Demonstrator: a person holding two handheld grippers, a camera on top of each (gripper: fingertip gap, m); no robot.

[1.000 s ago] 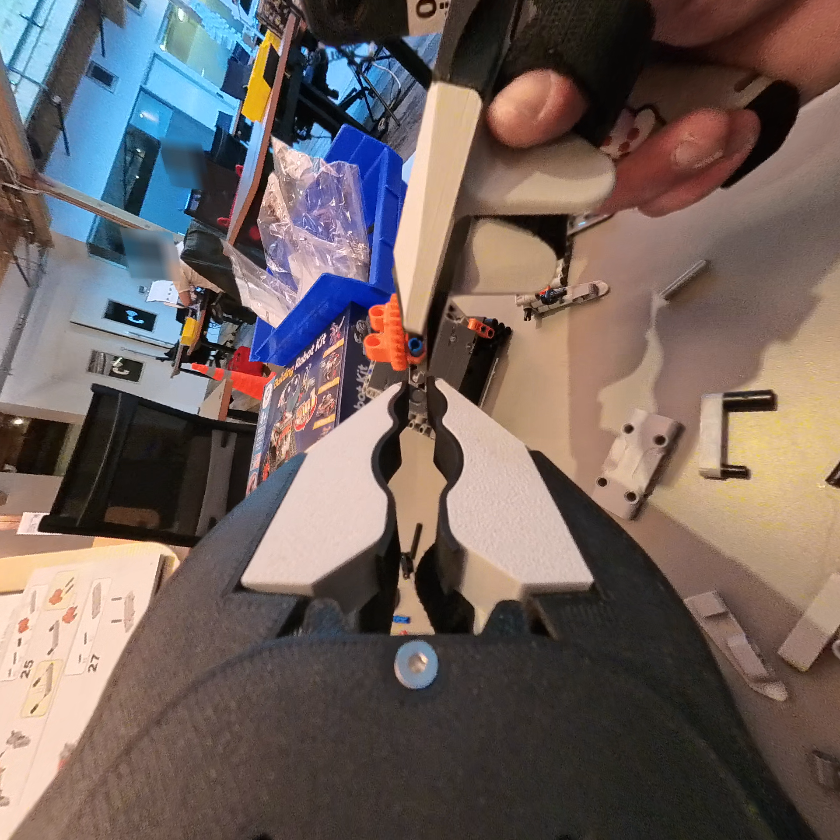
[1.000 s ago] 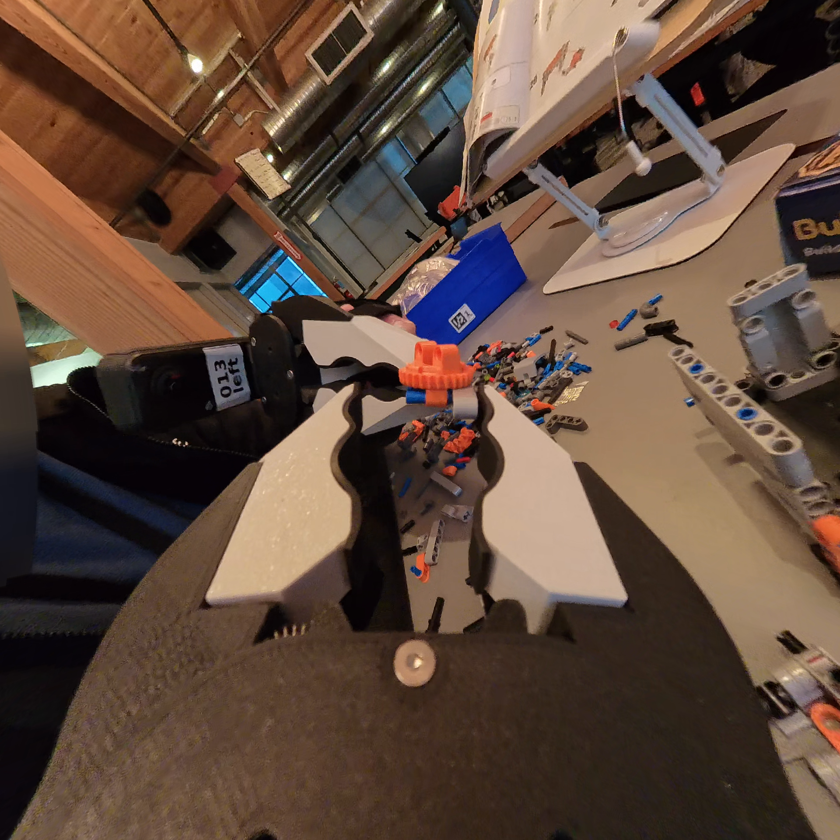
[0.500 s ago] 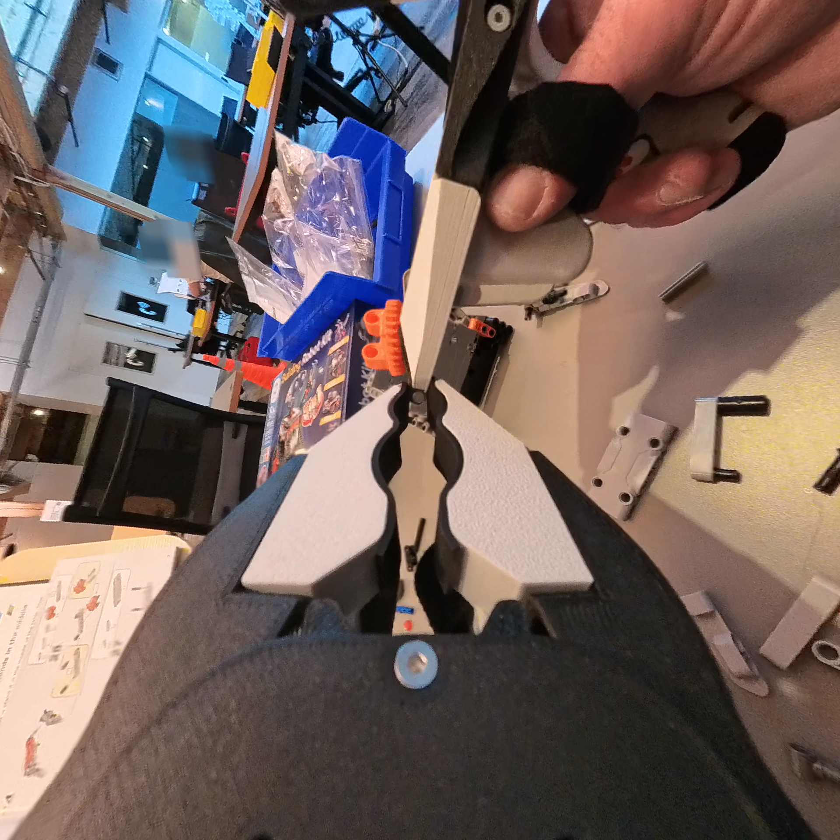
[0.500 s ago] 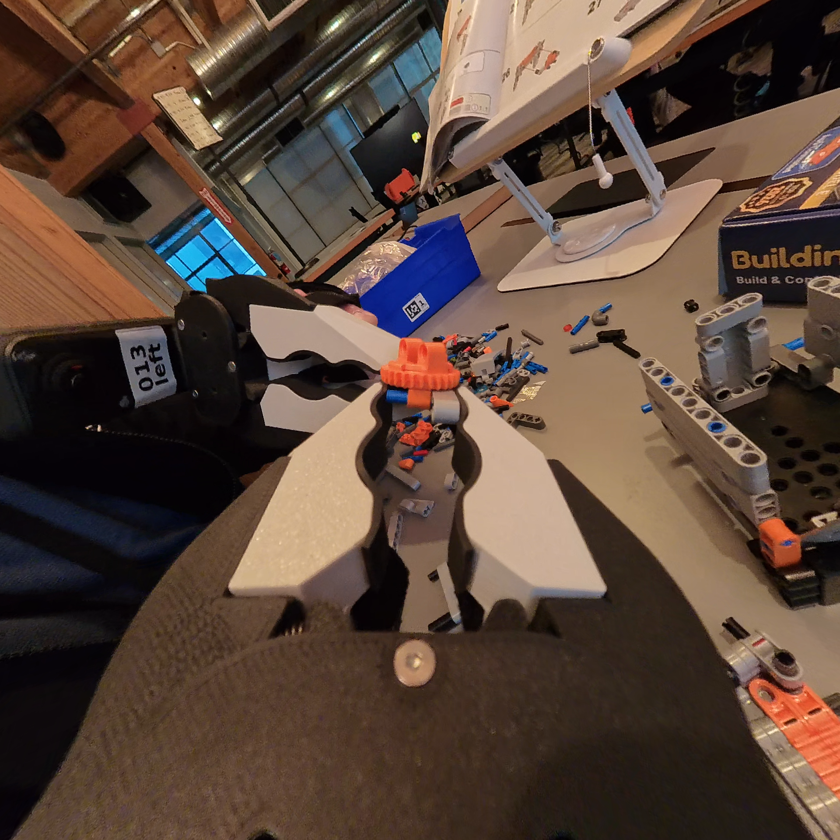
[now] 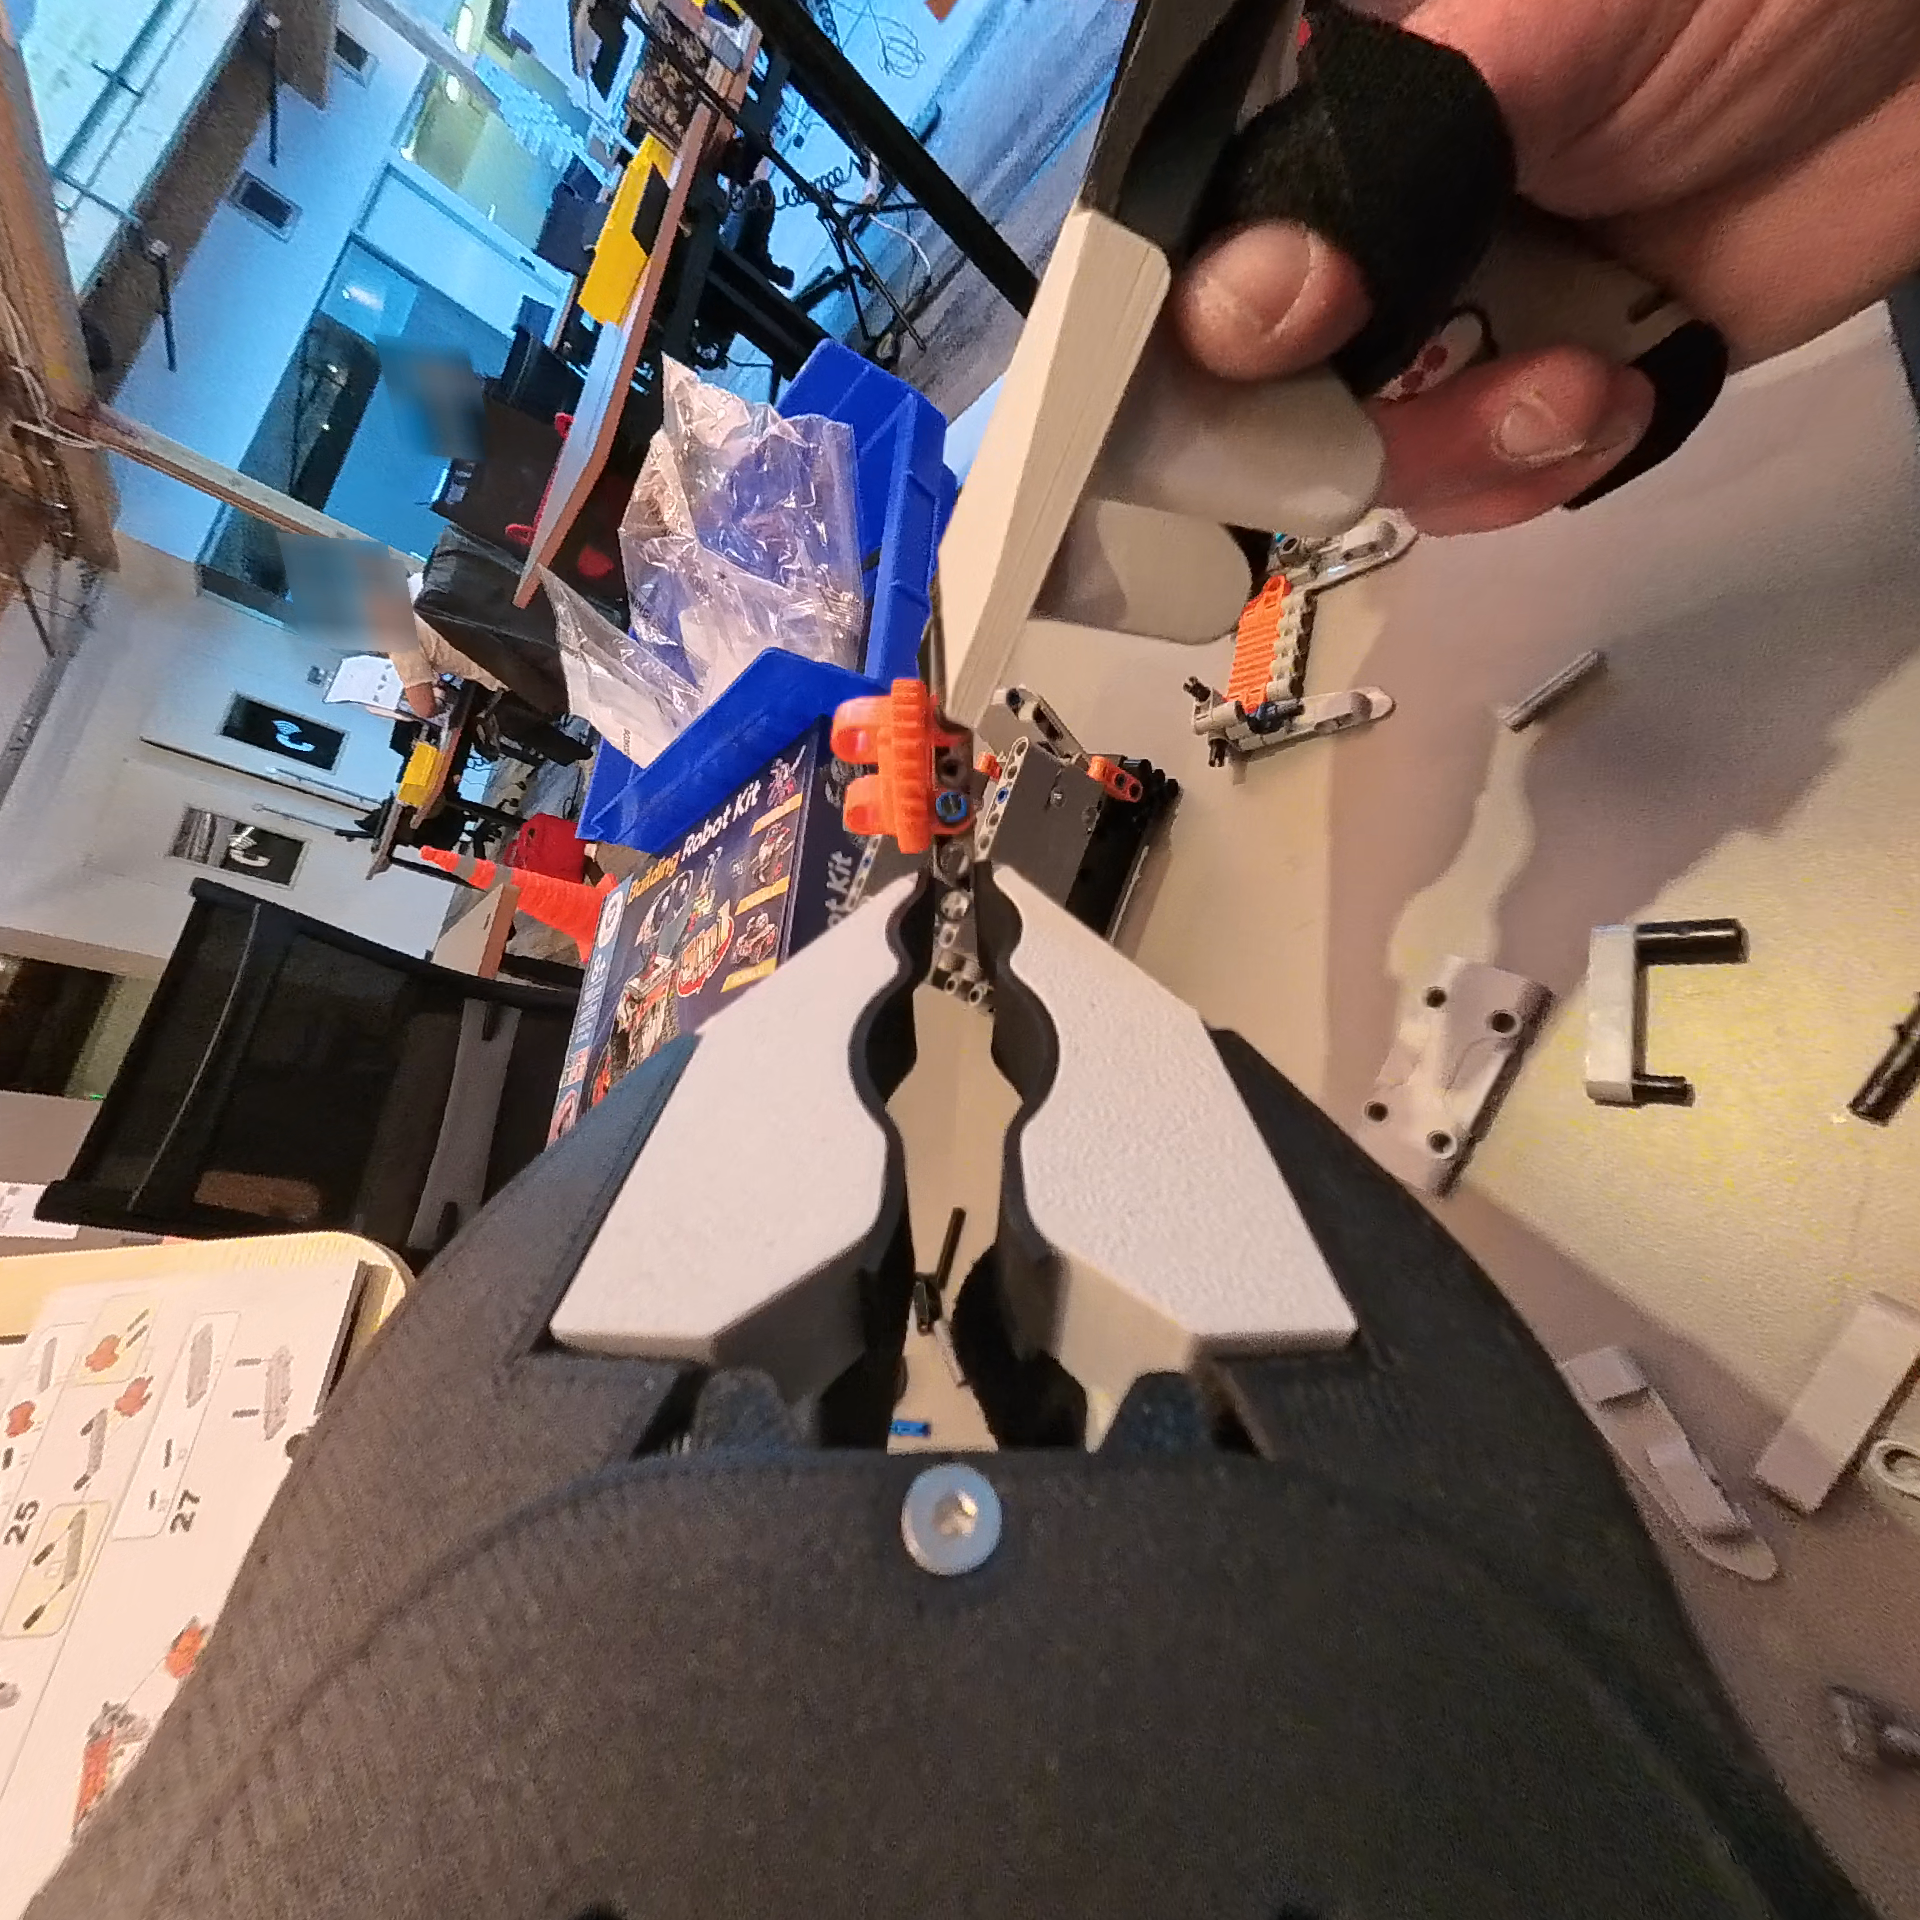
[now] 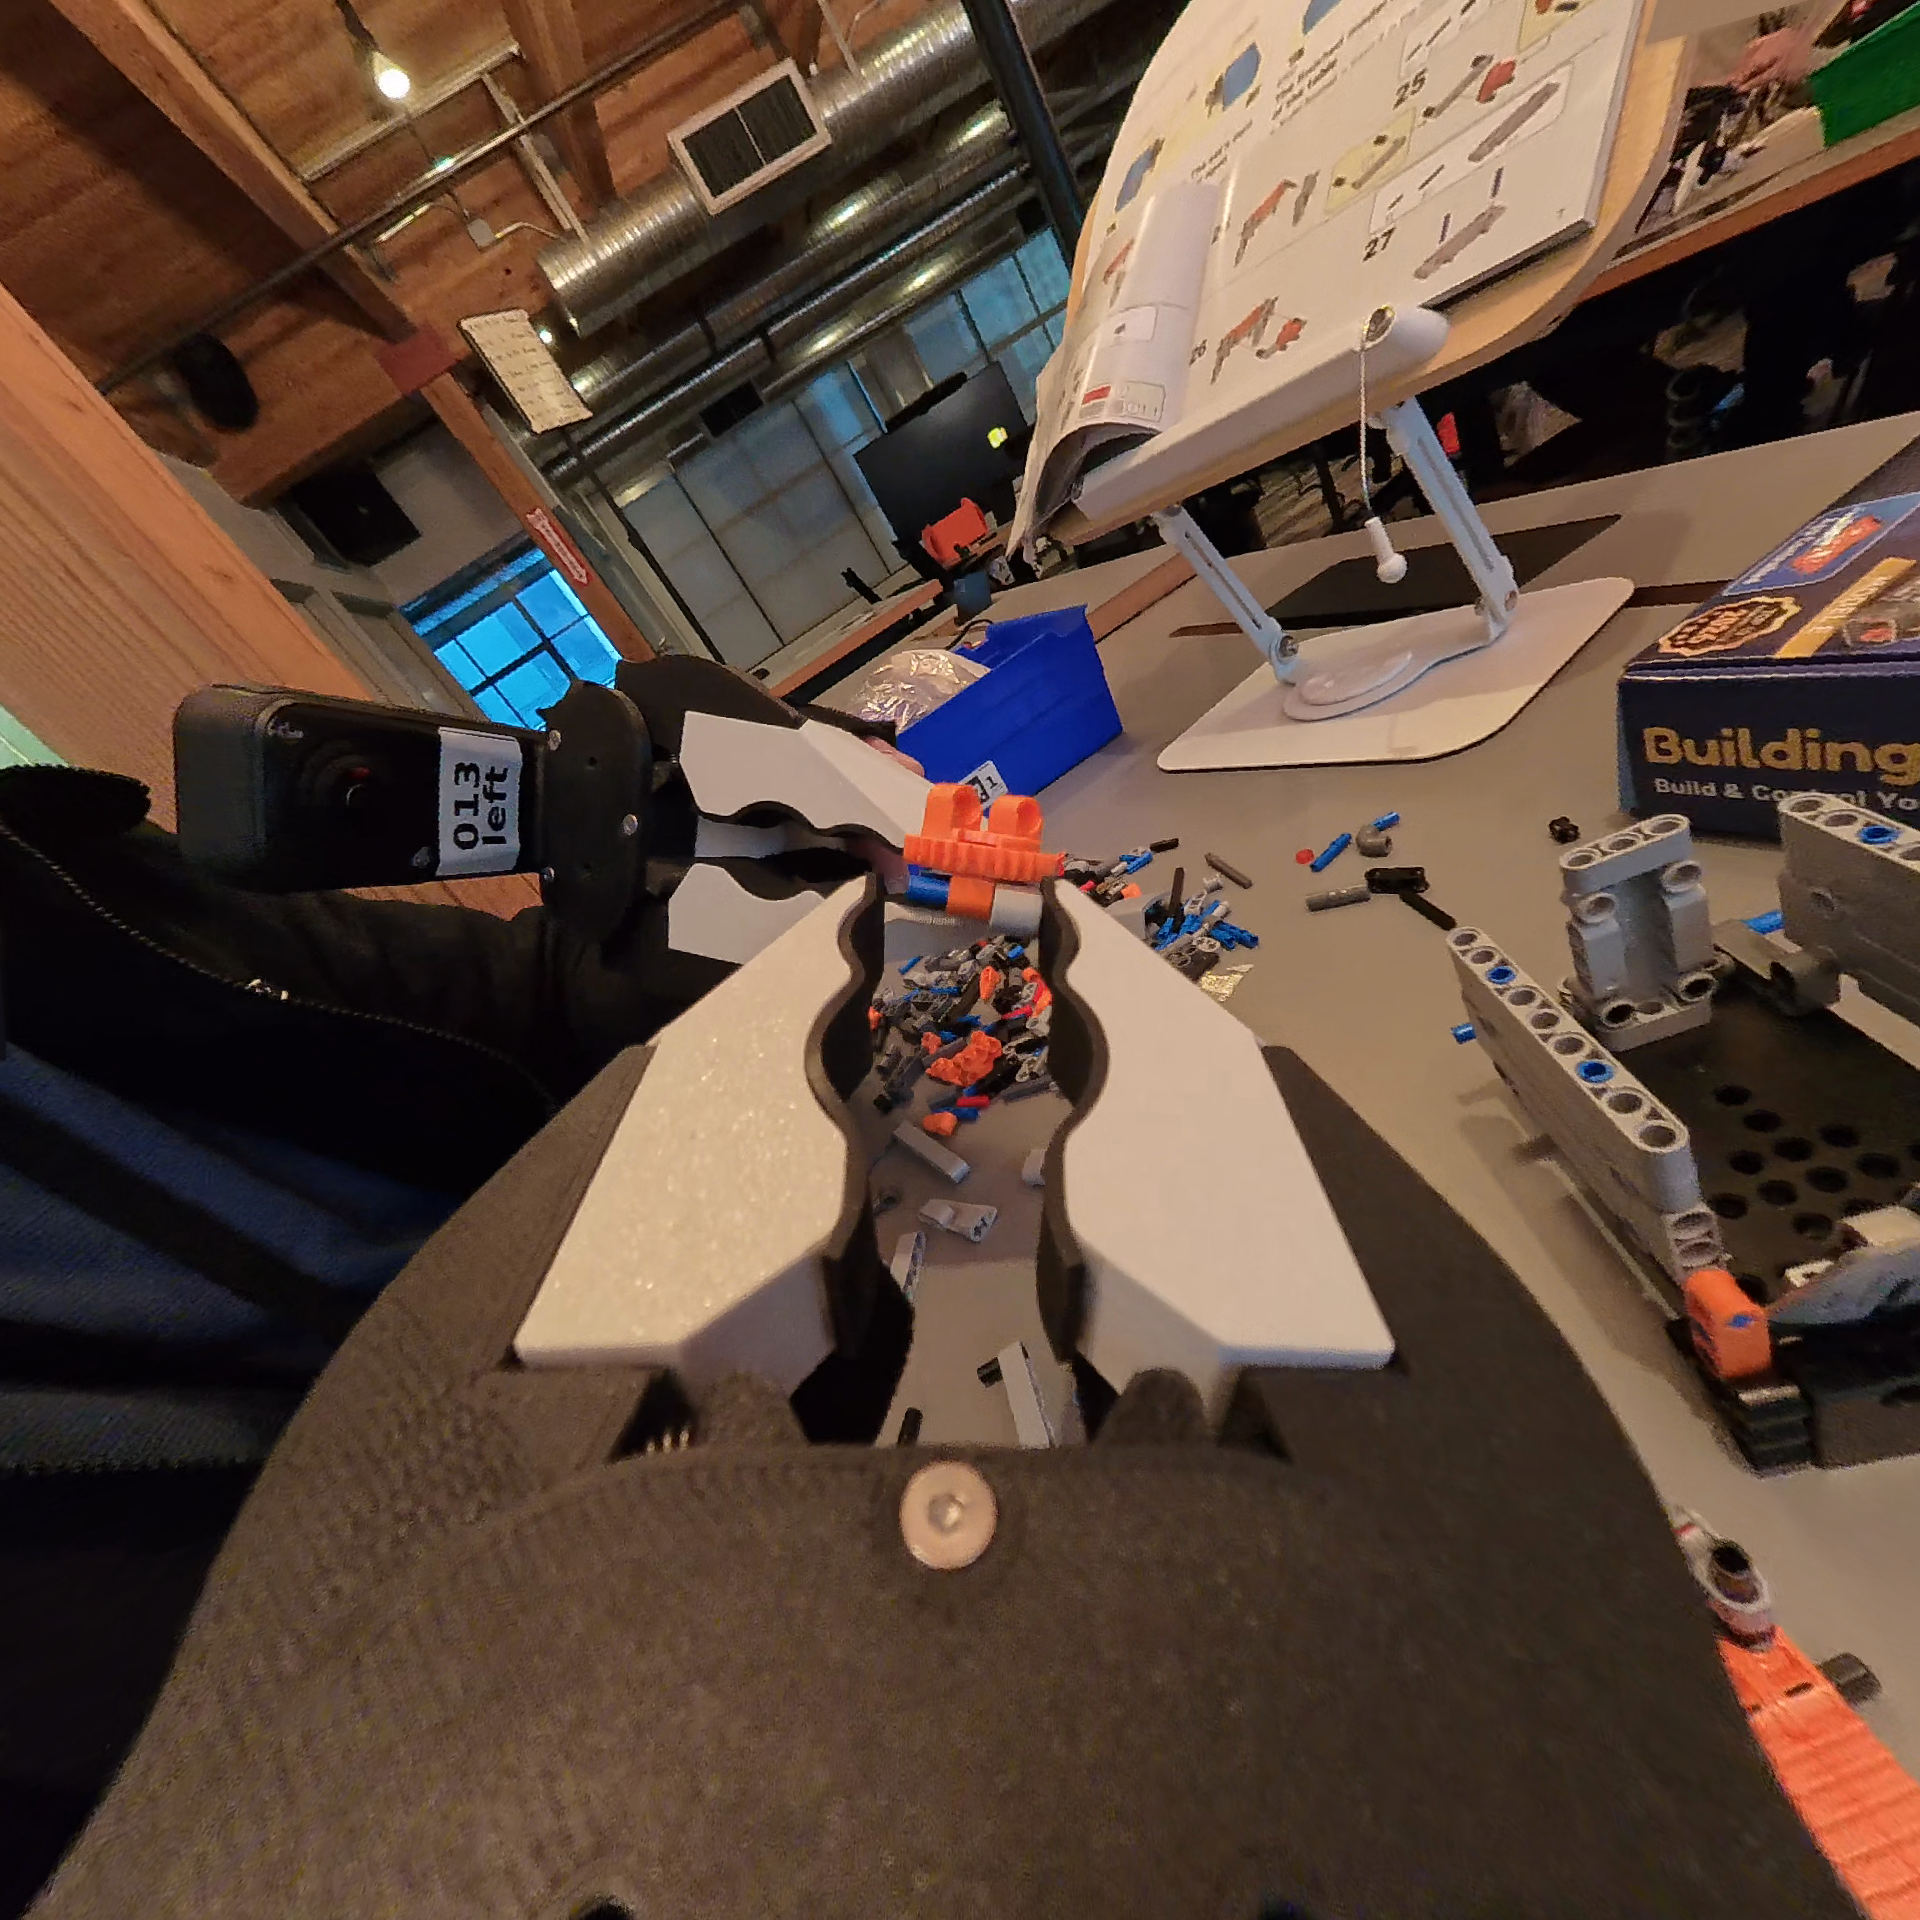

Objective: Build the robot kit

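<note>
Small orange-and-grey brick assembly (image 6: 971, 862): held above the table (image 6: 1351, 831), pinched by both grippers. Right gripper (image 6: 961, 904) clamps its grey end; left gripper (image 5: 954, 914) nips its dark beam. Loose-parts pile (image 6: 966, 1039) lies beneath; blue bin (image 6: 1023, 707) behind.

Both grippers are up off the table and meeting tip to tip. The left gripper (image 5: 954, 914) has its jaws pinched almost together, just a thin gap at the tips, and it's tilted over sideways. The right gripper (image 6: 961, 896) comes in across it with jaws narrowed too, a bit wider apart. In the left wrist view you can see the right hand (image 5: 1538, 260), bare fingers (image 5: 1262, 301) poking out of a black fingerless glove, wrapped round the right gripper's handle.
</note>
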